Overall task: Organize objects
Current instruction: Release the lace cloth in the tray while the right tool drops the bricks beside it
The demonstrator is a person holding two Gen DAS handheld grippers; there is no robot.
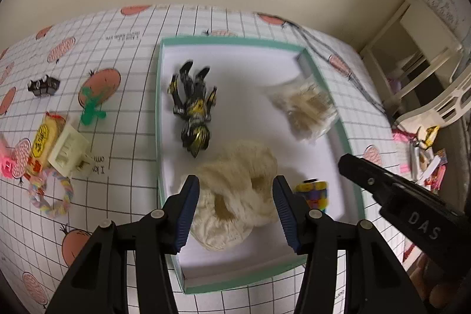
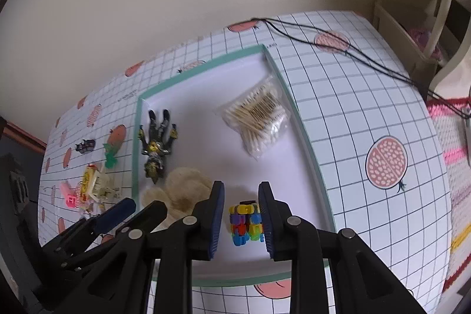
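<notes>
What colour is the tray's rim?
Teal-green rim with a white inside; clearest in the right wrist view.

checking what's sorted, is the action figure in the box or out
In: the action figure lies flat on the white floor of the green-rimmed box.

Both wrist views look steeply down, close over the table; both share the teal-rimmed box (image 1: 329,84) (image 2: 297,108), lying toward twelve o'clock.

A shallow white box with a teal rim (image 2: 303,119) is set on the counter. Inside it are laid a black-and-gold action figure (image 2: 156,143) on its back, a bag of cotton swabs (image 2: 259,116), a cream fluffy item (image 1: 238,190) and a multicoloured block toy (image 2: 245,221).
</notes>
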